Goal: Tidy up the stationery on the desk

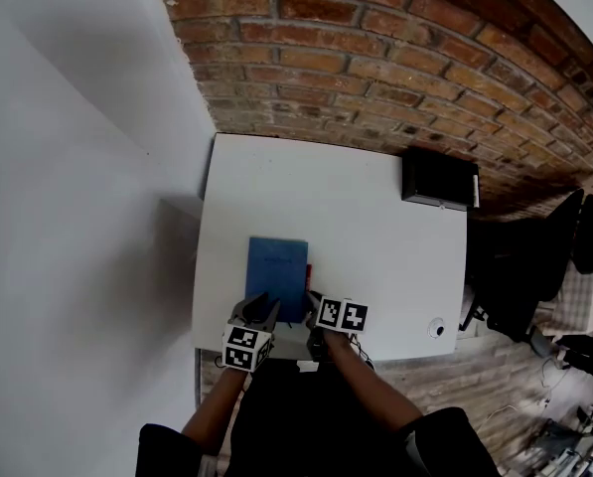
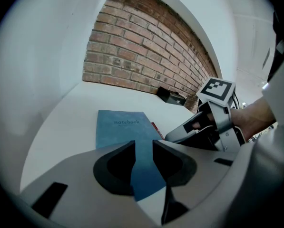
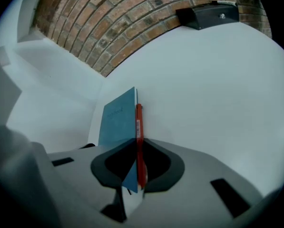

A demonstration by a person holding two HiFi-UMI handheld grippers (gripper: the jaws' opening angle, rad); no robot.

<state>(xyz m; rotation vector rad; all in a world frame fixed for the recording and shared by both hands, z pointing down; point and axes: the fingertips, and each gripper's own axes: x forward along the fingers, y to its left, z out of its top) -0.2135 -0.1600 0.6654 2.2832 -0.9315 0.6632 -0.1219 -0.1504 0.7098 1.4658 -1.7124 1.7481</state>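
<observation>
Nearest, the left gripper holds its fingers apart and empty over the near end of the blue notebook on the desk. The right gripper has its fingers pinched on the red pen along the notebook's right edge.

left gripper jaws apart over blue notebook

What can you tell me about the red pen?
The red pen is thin and looks plastic, with a pale label on its barrel. It lies flat on the white desk, alongside the blue notebook, at its right edge. The right tongs sit close either side of its near end; whether they squeeze it isn't clear.
</observation>
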